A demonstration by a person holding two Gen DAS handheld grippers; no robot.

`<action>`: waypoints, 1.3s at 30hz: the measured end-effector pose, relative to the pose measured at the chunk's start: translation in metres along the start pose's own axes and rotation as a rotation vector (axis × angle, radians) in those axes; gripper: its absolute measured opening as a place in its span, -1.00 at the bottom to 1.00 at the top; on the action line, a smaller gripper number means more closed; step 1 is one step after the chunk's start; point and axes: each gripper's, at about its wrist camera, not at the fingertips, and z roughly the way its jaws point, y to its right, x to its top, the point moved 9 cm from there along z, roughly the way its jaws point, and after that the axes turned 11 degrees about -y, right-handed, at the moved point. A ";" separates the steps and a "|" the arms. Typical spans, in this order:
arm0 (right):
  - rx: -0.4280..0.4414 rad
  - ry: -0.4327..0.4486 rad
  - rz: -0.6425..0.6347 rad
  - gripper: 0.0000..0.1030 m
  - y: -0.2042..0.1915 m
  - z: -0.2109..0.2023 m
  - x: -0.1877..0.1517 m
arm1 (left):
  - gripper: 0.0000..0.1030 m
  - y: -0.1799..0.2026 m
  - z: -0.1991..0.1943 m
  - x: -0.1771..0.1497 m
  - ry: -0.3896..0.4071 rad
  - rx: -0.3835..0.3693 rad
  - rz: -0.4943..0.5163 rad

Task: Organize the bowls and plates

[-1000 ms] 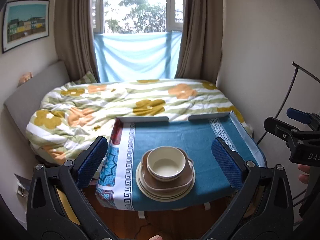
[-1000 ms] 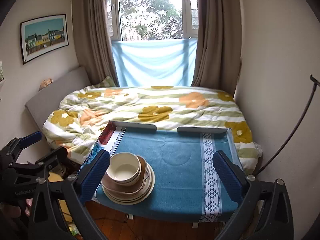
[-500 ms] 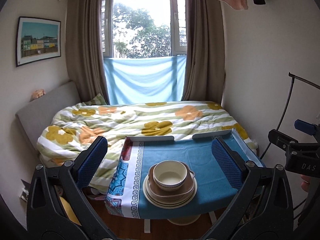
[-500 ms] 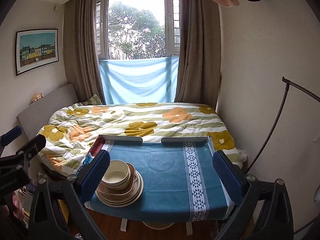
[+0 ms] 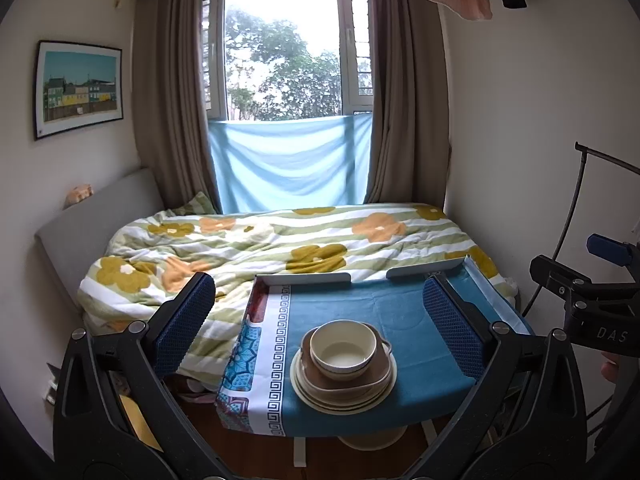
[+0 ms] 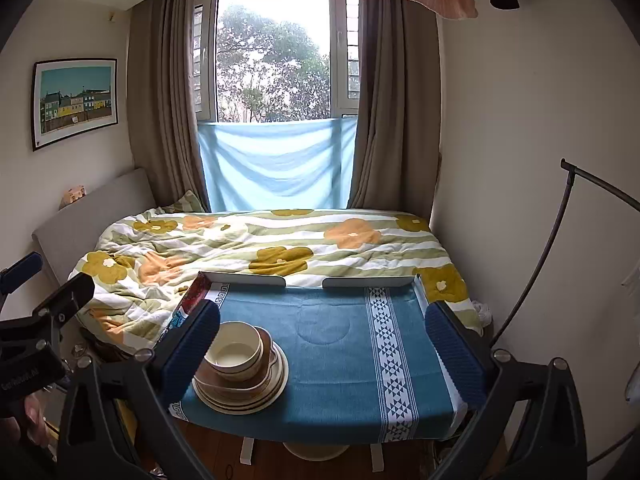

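1. The cream bowl (image 5: 343,346) sits upright and empty on top of the stack, nested in a brown dish (image 5: 348,376).
2. That brown dish rests on a pile of cream plates (image 5: 344,398), everything stacked in one tower.
3. The stack stands near the front edge of the tabletop (image 5: 400,312), on its blue cloth, toward the left side as my right camera sees it.
4. My left gripper (image 5: 318,322) hangs in the air with its blue pads spread wide; the stack lies between them in view, ahead and lower, untouched.
5. My right gripper (image 6: 322,344) is likewise spread wide and empty; the stack sits just behind its left pad (image 6: 192,350), off to the left of centre.
6. Beyond the tabletop lies a bed (image 5: 280,240) with a flowered quilt, under a curtained window (image 5: 288,52).
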 end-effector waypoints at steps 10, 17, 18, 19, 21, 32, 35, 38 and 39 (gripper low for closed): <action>-0.012 0.002 0.004 0.98 -0.001 -0.001 0.001 | 1.00 -0.003 -0.001 -0.001 -0.003 -0.001 -0.002; -0.020 0.008 0.004 0.98 0.003 -0.003 0.002 | 1.00 -0.003 0.000 0.000 -0.010 -0.001 -0.004; -0.020 0.008 0.004 0.98 0.003 -0.003 0.002 | 1.00 -0.002 0.001 0.000 -0.011 -0.002 -0.005; -0.020 0.010 0.005 0.98 0.003 -0.003 0.002 | 1.00 -0.002 0.001 0.001 -0.010 -0.003 -0.005; -0.020 0.009 0.005 0.98 0.004 -0.003 0.002 | 1.00 -0.001 0.000 0.001 -0.006 0.001 -0.002; -0.013 0.017 0.008 0.98 0.007 -0.002 0.003 | 1.00 0.005 0.001 0.001 -0.010 -0.003 -0.001; -0.013 0.018 0.009 0.98 0.008 -0.003 0.004 | 1.00 0.006 0.001 0.001 -0.011 -0.011 -0.003; -0.013 0.015 0.007 0.98 0.009 -0.002 0.004 | 1.00 0.006 0.003 0.002 -0.016 -0.014 -0.008; -0.014 0.015 0.008 0.98 0.010 -0.002 0.005 | 1.00 0.006 0.003 0.002 -0.015 -0.012 -0.011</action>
